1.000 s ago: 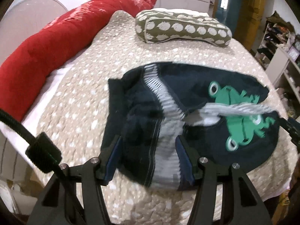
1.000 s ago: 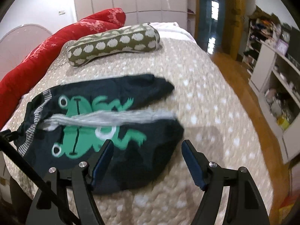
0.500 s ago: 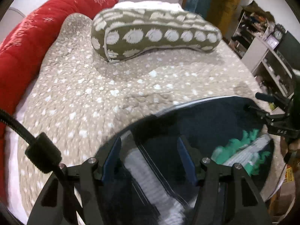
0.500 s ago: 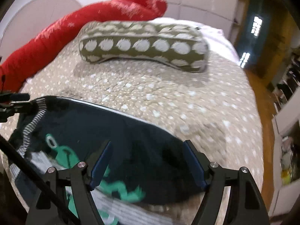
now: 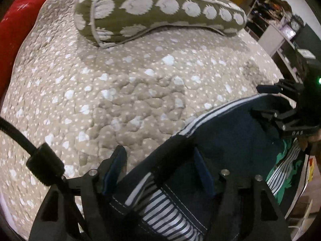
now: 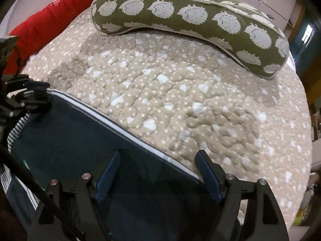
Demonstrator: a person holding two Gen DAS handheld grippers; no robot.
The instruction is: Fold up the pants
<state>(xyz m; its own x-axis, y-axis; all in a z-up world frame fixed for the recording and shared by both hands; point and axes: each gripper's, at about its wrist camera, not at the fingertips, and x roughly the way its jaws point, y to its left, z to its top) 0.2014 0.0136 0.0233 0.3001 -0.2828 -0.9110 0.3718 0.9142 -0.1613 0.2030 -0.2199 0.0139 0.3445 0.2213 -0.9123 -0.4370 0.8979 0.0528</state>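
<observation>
Dark navy pants (image 5: 230, 132) with a striped waistband and a green frog print lie on the bed; they also show in the right wrist view (image 6: 80, 136). My left gripper (image 5: 160, 168) is open, its fingers standing either side of the waistband end. My right gripper (image 6: 158, 172) is open over the far edge of the pants, and it shows at the right of the left wrist view (image 5: 284, 108). The left gripper's tip shows at the left of the right wrist view (image 6: 26, 96). The frog print (image 5: 284, 172) peeks out at the lower right.
A beige dotted quilt (image 5: 120, 84) covers the bed. An olive bolster with white hedgehog prints (image 5: 160, 12) lies at the far side, also in the right wrist view (image 6: 190, 18). A long red cushion (image 6: 50, 20) runs along the left. Shelves (image 5: 280, 40) stand to the right.
Both grippers have moved forward and down over the pants, close to the fabric. The bolster looms larger. The pants' far edge now lies between each gripper's fingers.
</observation>
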